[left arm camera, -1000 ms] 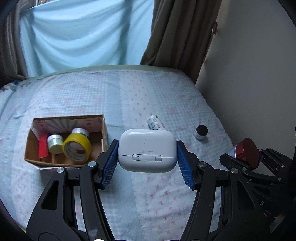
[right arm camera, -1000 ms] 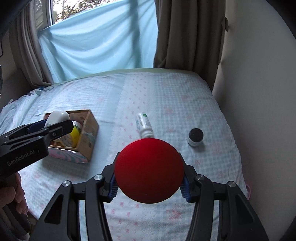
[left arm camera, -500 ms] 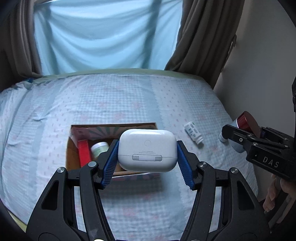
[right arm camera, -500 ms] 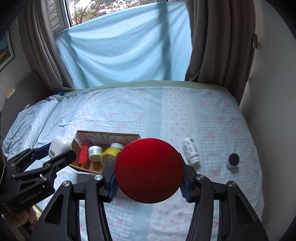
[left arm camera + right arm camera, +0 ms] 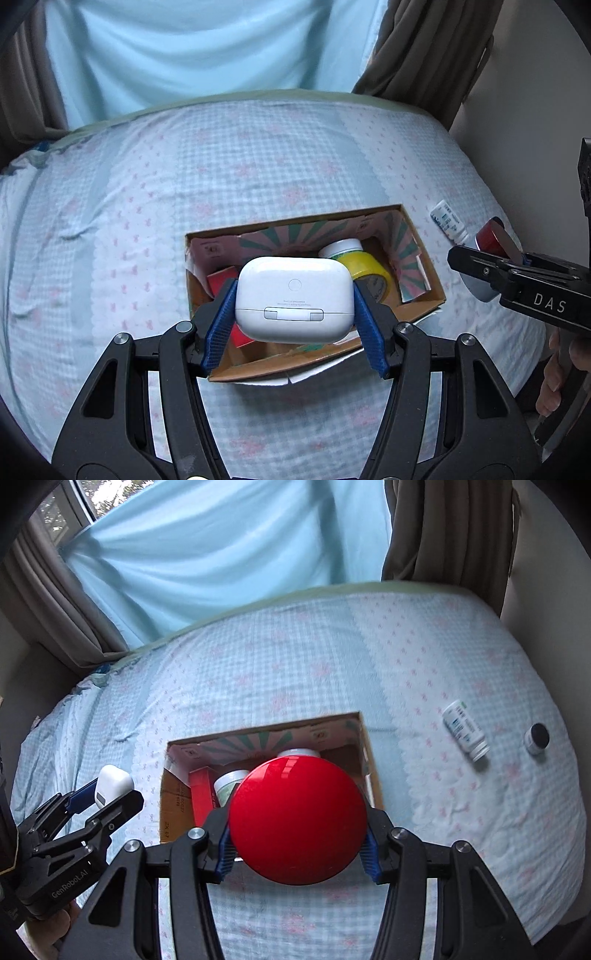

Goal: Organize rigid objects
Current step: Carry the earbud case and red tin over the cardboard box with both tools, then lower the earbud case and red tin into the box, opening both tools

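My left gripper (image 5: 294,321) is shut on a white earbud case (image 5: 293,299) and holds it above the open cardboard box (image 5: 424,254). The case also shows in the right wrist view (image 5: 110,786). My right gripper (image 5: 297,845) is shut on a red-lidded jar (image 5: 297,819), held above the same box (image 5: 371,764); the jar shows in the left wrist view (image 5: 493,240). Inside the box lie a yellow tape roll (image 5: 367,271), a red box (image 5: 221,278) and a white-lidded jar (image 5: 231,781). A white bottle (image 5: 465,734) and a small black-lidded jar (image 5: 536,738) lie on the bed.
The bed (image 5: 258,166) has a light blue checked sheet. A wall (image 5: 535,92) runs along its right side. Blue and brown curtains (image 5: 221,554) hang behind the bed.
Both grippers moved left toward the box with their objects still held. The box now sits directly under both grippers, and the view looks more steeply down.
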{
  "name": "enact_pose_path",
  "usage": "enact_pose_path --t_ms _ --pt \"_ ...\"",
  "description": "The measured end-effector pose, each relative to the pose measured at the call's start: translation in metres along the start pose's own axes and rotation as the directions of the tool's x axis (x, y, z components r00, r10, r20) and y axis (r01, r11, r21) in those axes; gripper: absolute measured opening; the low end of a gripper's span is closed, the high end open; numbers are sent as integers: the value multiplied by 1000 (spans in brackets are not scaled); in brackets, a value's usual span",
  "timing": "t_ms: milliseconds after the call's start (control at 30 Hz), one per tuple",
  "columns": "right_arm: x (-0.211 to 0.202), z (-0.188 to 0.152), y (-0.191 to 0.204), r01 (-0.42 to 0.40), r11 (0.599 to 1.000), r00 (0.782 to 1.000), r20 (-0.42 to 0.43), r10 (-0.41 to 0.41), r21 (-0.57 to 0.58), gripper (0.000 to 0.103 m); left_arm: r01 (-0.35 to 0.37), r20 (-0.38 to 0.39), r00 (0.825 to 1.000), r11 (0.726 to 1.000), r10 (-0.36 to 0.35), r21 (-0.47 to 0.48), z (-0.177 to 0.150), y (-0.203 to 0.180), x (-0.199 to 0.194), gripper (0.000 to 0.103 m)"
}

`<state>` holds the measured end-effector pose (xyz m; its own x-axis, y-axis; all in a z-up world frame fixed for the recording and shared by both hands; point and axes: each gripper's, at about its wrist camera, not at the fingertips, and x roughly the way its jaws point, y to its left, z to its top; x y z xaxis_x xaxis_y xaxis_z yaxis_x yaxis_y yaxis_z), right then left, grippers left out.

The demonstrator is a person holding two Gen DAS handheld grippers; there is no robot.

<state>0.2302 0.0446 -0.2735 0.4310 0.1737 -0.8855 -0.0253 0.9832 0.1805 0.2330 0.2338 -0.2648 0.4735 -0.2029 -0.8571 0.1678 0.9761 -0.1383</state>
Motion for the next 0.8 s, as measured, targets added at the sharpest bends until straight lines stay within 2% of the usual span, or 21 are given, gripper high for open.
enact_pose_path --t_ms 167,367,567,800 --pt "51 -6 1 19 1000 998 -68 -17 21 50 32 -60 998 999 -31 10 -12 1 49 57" --pt "104 -16 -14 38 998 990 -140 -30 54 50 63 -149 987 997 -57 37 -33 -10 99 57" --pt "131 -25 -23 57 998 980 -192 -53 16 50 67 -208 977 996 -54 52 -40 -10 127 57" --pt "145 -27 -18 65 994 971 -226 -82 -86 50 60 -233 972 995 -38 85 -36 -11 135 57"
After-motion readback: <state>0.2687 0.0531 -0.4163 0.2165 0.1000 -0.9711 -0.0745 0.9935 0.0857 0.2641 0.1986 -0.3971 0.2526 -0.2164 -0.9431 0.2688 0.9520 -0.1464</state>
